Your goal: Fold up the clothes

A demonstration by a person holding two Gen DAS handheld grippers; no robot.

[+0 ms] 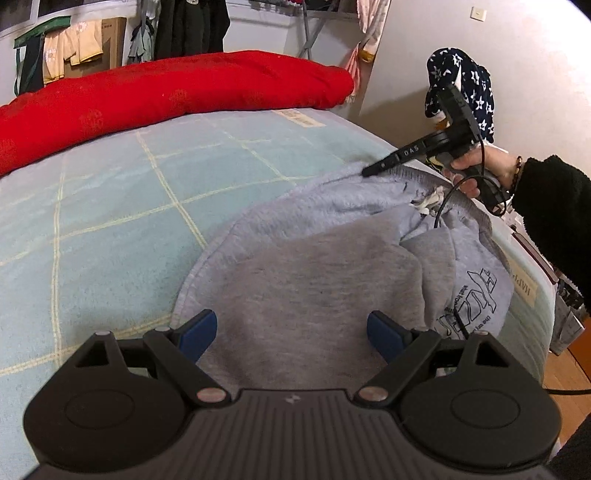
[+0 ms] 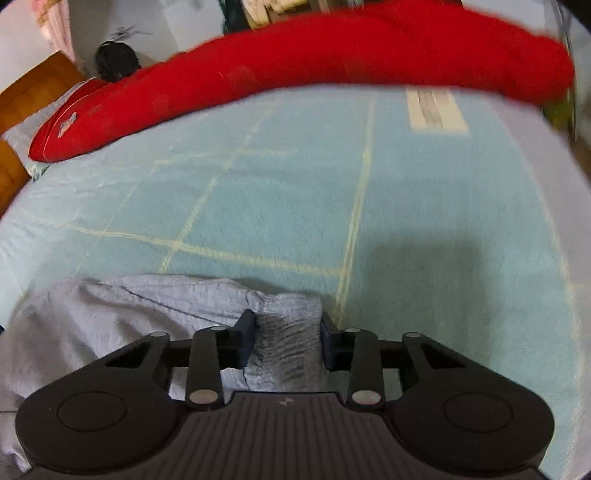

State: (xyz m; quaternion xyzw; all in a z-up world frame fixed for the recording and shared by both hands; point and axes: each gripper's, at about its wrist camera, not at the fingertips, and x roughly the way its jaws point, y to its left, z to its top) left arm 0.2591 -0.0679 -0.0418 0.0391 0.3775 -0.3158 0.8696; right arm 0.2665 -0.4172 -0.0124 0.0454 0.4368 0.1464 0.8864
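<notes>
A grey sweatshirt [image 1: 314, 266] with a dark print lies crumpled near the right edge of the bed. In the left wrist view my left gripper [image 1: 291, 332] hovers low over its near part, jaws wide open, blue pads [image 1: 199, 328] apart with only flat fabric below them. My right gripper [image 1: 369, 171], held by a hand [image 1: 476, 166] in a black sleeve, touches the sweatshirt's far edge. In the right wrist view the right gripper [image 2: 288, 339] has a ribbed band of the sweatshirt [image 2: 110, 317] filling the gap between its pads, which press on both sides of it.
The bed carries a light blue checked blanket [image 1: 110, 206] with a long red quilt [image 1: 166, 96] rolled along its far side. A star-patterned dark garment [image 1: 461, 85] hangs by the wall at the right. Clothes [image 1: 192, 26] hang behind. Wooden floor [image 1: 569, 362] lies past the bed's right edge.
</notes>
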